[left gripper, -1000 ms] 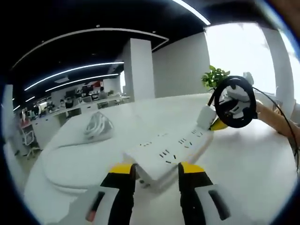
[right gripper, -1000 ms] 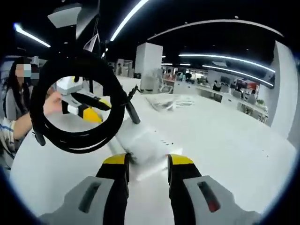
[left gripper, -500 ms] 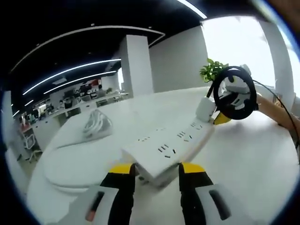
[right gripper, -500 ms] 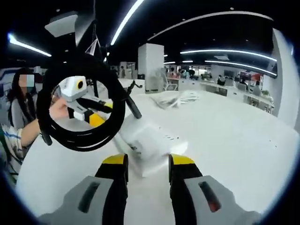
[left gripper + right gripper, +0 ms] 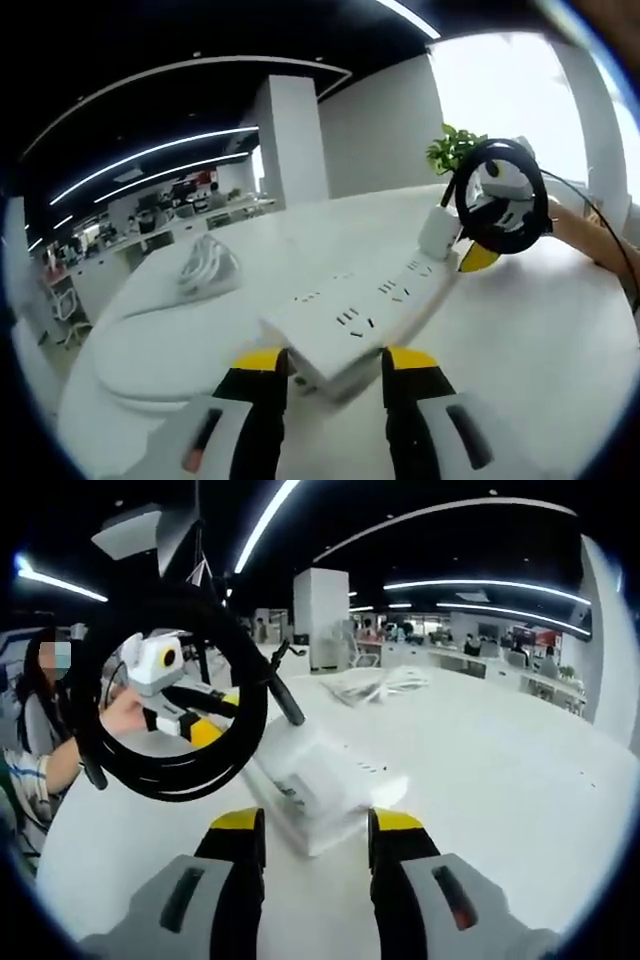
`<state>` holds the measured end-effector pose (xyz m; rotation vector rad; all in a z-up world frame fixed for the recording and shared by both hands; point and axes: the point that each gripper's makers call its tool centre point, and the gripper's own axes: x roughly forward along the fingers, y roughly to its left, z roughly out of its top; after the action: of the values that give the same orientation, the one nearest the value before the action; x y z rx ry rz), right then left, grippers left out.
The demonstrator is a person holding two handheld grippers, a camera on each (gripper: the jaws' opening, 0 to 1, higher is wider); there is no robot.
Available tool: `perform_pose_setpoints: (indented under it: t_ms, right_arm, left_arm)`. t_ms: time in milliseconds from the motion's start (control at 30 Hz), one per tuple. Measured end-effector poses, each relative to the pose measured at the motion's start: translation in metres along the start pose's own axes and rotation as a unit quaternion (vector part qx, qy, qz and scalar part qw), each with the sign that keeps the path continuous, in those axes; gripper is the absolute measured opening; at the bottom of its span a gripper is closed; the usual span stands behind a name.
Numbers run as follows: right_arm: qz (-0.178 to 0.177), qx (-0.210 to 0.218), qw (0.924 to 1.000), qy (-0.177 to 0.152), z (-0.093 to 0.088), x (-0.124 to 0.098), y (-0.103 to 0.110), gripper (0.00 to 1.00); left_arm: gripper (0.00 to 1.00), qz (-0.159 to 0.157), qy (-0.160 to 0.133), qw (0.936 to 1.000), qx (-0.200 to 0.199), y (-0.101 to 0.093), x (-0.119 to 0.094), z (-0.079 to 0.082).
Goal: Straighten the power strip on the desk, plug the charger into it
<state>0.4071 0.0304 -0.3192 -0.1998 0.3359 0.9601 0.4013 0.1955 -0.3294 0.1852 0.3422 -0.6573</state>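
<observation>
The white power strip (image 5: 355, 322) is lying on the white tabletop (image 5: 530, 350), with each end sitting between a pair of yellow-tipped jaws. The left hand-held gripper (image 5: 335, 362) is bracketing the near end in the left gripper view, jaws spread; whether they are touching the strip cannot be told. The right hand-held gripper (image 5: 314, 825) is bracketing the opposite end (image 5: 325, 785) in the right gripper view, jaws likewise spread. A coiled black cable (image 5: 165, 695) is standing up at that end, attached to the strip. A bundle of white cable (image 5: 208, 268) is lying well apart on the tabletop. A potted plant (image 5: 452, 152) is standing beyond.
</observation>
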Motion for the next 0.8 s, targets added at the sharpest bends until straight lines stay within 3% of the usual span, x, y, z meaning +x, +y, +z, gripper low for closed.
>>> perform_pose_setpoints:
  t_ms: [800]
  right_arm:
    - [-0.025, -0.019, 0.9994, 0.013, -0.0064, -0.0004, -0.0076, 0.38]
  left_arm:
    - [0.38, -0.002, -0.010, 0.9999, 0.001, -0.0043, 0.0042, 0.0019]
